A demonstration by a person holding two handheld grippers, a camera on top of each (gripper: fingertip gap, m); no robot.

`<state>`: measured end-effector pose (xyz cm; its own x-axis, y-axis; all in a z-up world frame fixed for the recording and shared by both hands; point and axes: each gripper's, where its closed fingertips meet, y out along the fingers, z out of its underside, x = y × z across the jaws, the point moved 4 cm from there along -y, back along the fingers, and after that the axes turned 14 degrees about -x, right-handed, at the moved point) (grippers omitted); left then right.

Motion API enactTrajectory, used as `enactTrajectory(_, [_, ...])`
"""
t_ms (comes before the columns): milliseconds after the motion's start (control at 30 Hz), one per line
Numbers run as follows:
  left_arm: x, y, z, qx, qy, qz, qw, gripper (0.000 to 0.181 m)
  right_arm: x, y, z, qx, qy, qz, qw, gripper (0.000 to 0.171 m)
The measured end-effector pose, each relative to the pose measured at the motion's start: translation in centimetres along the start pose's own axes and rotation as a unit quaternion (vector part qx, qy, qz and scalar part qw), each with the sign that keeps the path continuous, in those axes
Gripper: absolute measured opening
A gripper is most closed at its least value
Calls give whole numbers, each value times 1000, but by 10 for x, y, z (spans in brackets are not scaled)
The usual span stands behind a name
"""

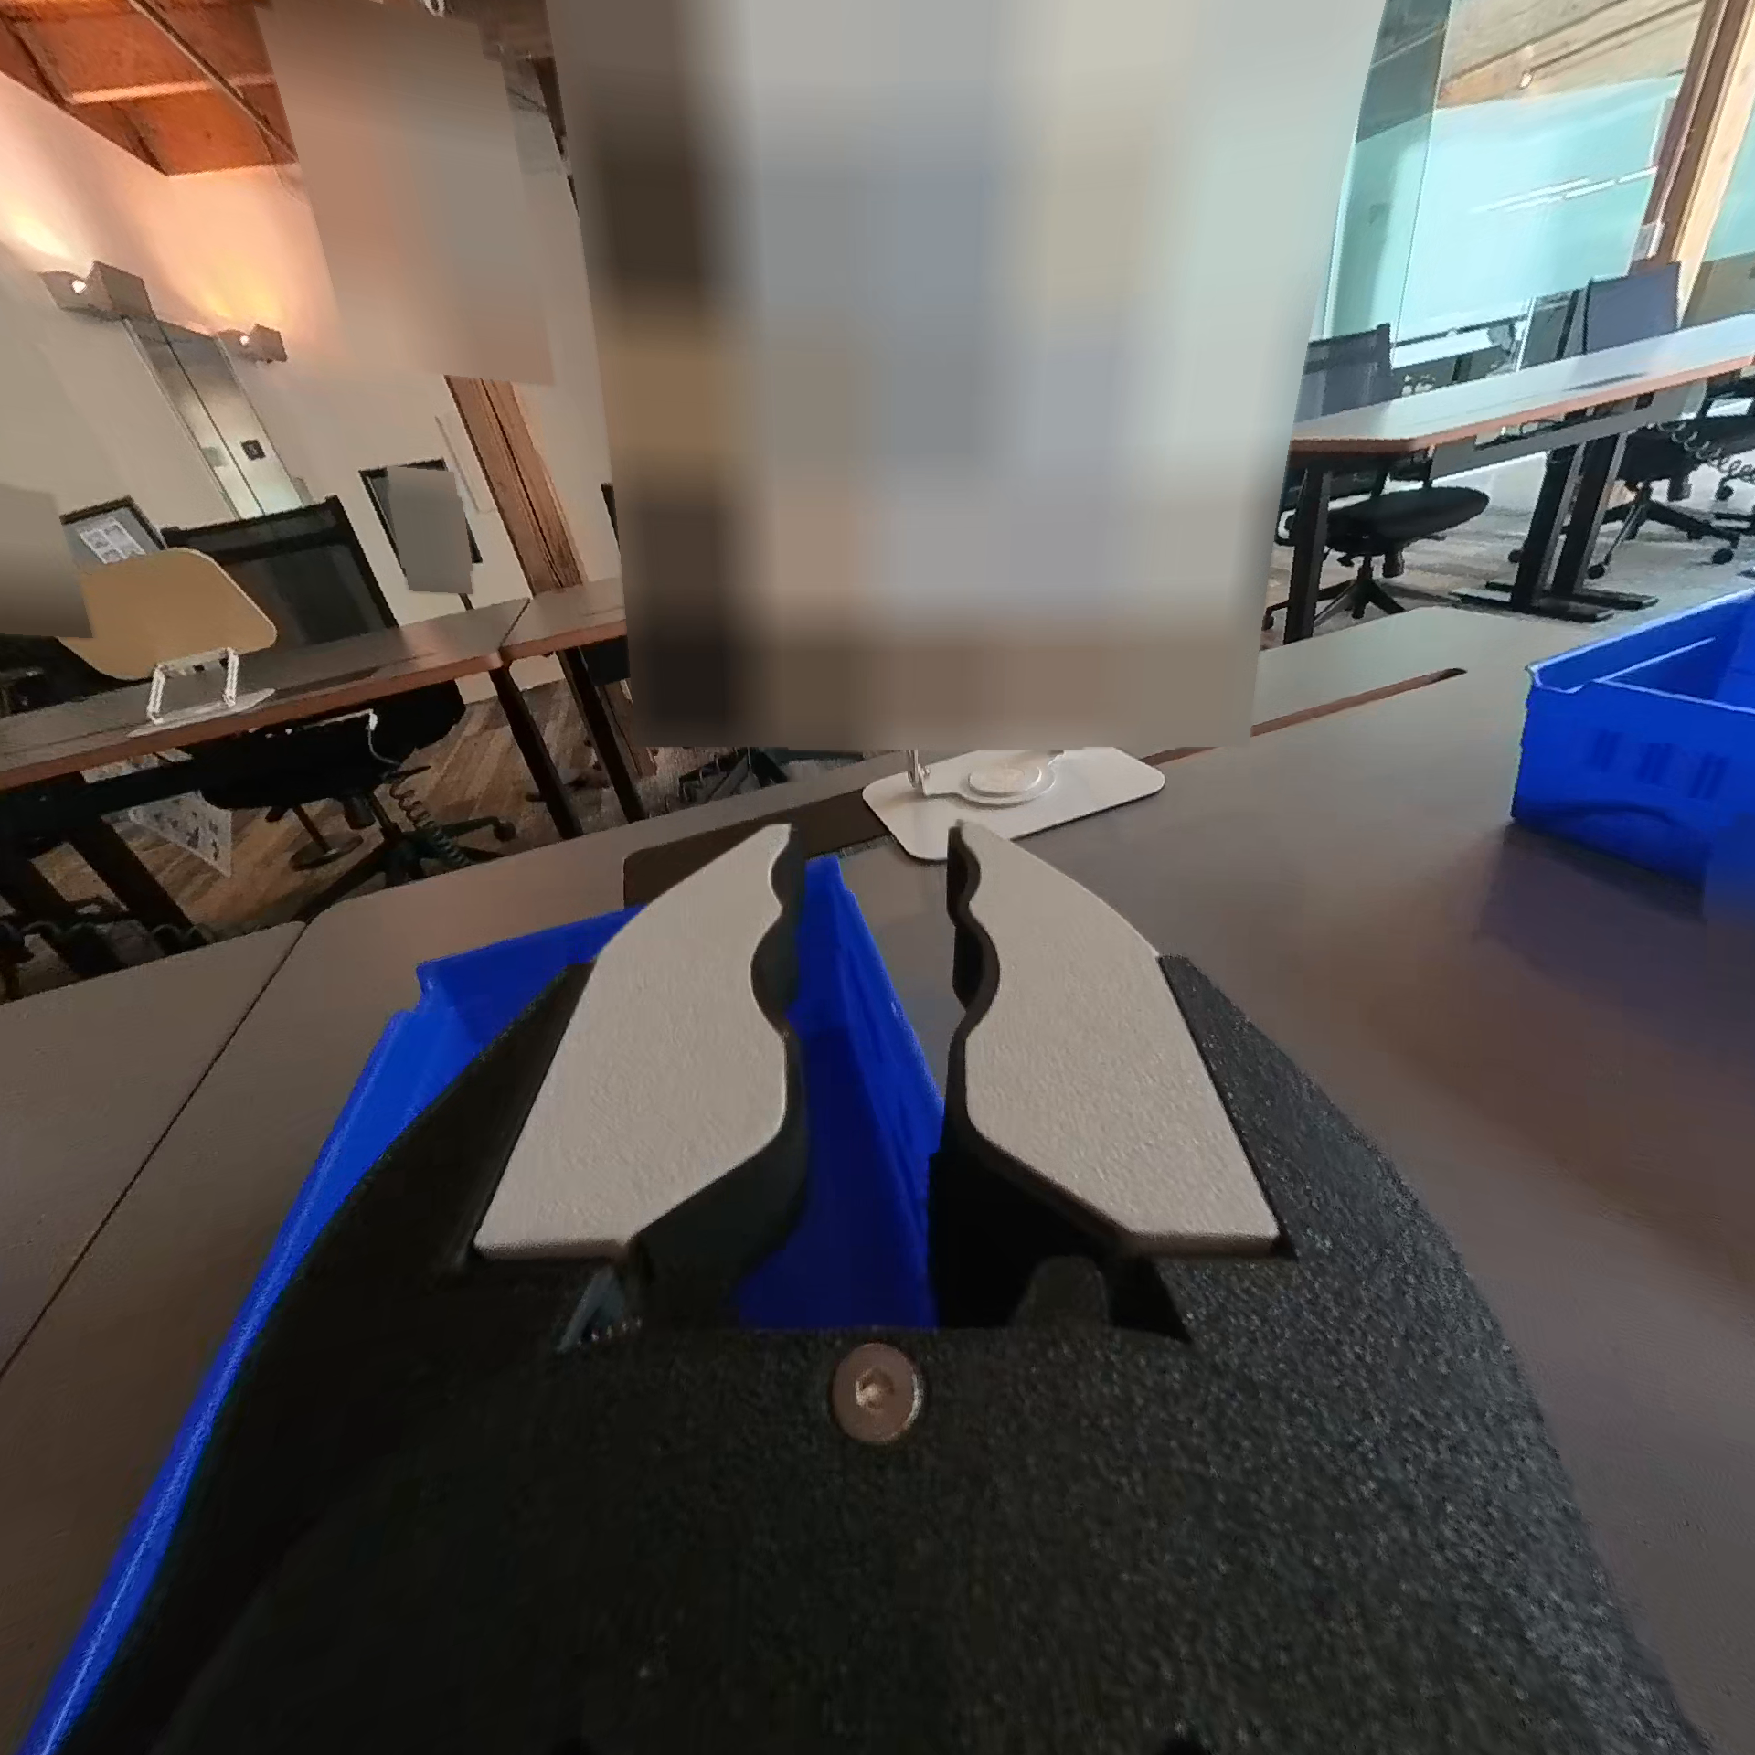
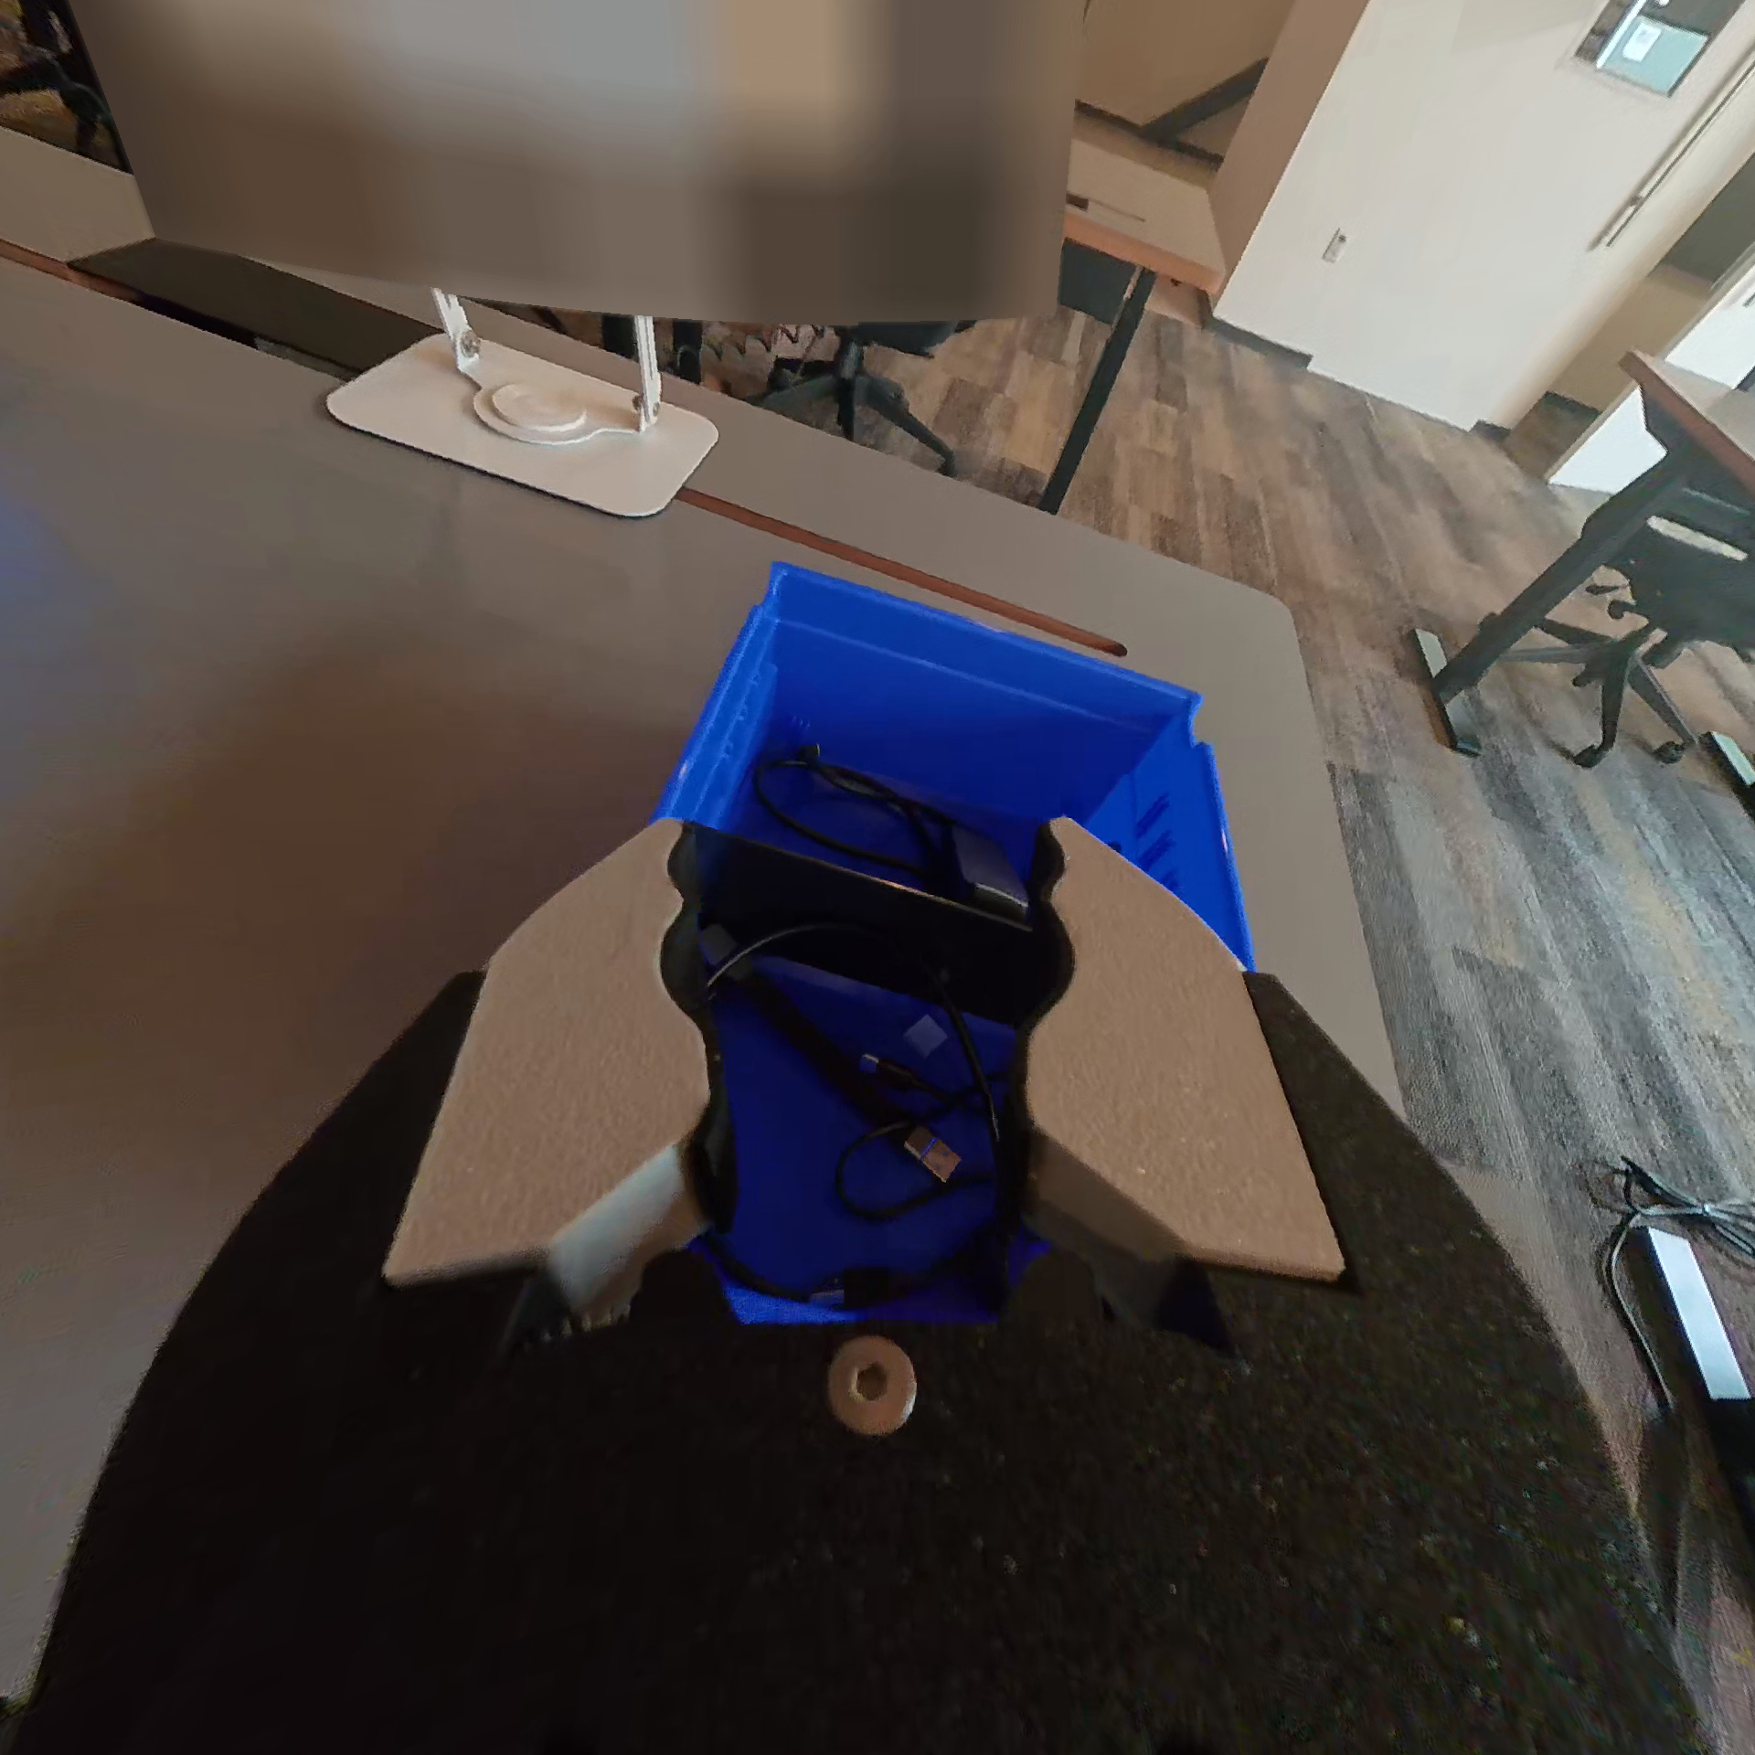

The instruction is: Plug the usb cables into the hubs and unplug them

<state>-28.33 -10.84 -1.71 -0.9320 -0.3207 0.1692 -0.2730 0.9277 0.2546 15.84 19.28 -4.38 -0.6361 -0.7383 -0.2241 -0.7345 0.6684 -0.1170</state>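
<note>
The right hand-held gripper [image 2: 859,935] hovers over a blue bin [image 2: 959,684] near the table's [image 2: 332,760] right edge, jaws wide apart and empty. Inside lie black usb cables [image 2: 912,1154] (one silver plug faces up) and a dark hub [image 2: 855,902]. The left hand-held gripper [image 1: 869,869], part open and empty, sits above a second blue bin [image 1: 845,1092] whose contents are hidden. A white stand base [image 2: 532,427] rests at the far edge.

Blue bin [image 2: 959,693] open on top; inside crowded: black hub [image 2: 855,902] across middle, tangled usb cables [image 2: 912,1140] over floor. Tabletop [image 2: 332,760] left of bin bare. Monitor stand base [image 2: 532,427] beyond bin, far left. Second bin [image 1: 855,1045] wall between left fingers [image 1: 665,1045].
</note>
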Motion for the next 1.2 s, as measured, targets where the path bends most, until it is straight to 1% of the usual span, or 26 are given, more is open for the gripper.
enactTrajectory(367, [0,1,26,99,-13,4,995,30,-7,4,21,65,1,11,998,69])
enactTrajectory(500, [-1,1,27,106,-9,5,994,32,-11,7,28,76,12,10,997,68])
enactTrajectory(767, [-1,2,31,113,-16,2,993,45,-13,7,33,85,10,10,996,68])
enactTrajectory(833, [1,3,32,117,-20,-4,993,56,-12,8,34,89,9,6,996,67])
enactTrajectory(867, [1,3,32,124,-22,-4,992,57,-10,8,35,91,9,3,996,67])
enactTrajectory(1000, [1,2,34,130,-29,5,991,80,-5,12,37,98,7,-6,995,69])
enactTrajectory(1100, [-8,1,42,157,-42,55,985,97,1,15,35,93,5,-15,996,74])
enactTrajectory(1200, [-13,-1,56,199,-43,76,976,105,13,20,32,77,3,-42,996,77])
